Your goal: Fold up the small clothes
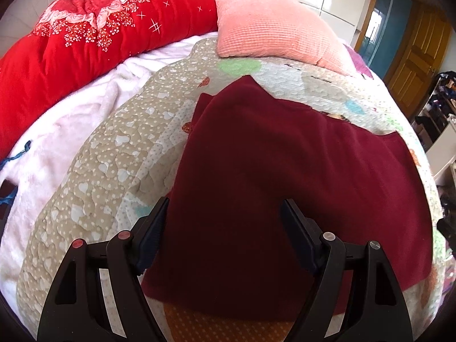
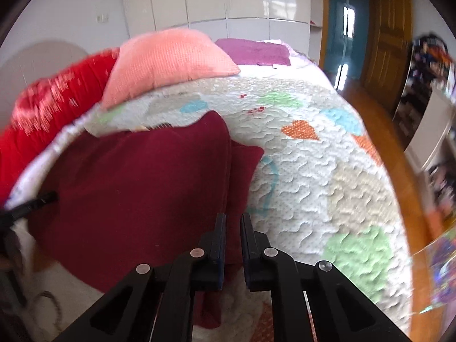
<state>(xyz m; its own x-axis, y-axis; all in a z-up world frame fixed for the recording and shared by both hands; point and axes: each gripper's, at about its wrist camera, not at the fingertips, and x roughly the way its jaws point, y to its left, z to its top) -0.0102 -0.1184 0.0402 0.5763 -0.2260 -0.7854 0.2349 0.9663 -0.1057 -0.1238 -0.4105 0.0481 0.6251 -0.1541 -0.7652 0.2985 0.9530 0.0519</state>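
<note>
A dark red garment (image 1: 285, 171) lies folded flat on the heart-patterned quilt (image 1: 114, 148). My left gripper (image 1: 225, 208) is open wide, its fingers standing over the garment's near left part, with nothing between them. In the right wrist view the same garment (image 2: 136, 188) lies left of centre, its right edge showing folded layers. My right gripper (image 2: 233, 219) has its jaws close together on the garment's right edge, with a thin strip of red cloth between them. The left gripper's tip (image 2: 42, 199) pokes in at the far left.
A pink pillow (image 1: 270, 25) and a red floral duvet (image 1: 85, 37) lie at the bed's far side. A white fleece blanket (image 1: 57, 142) lies left. A purple cloth (image 2: 253, 51) sits beyond the pillow. The bed edge, wooden floor (image 2: 379, 131) and shelves are to the right.
</note>
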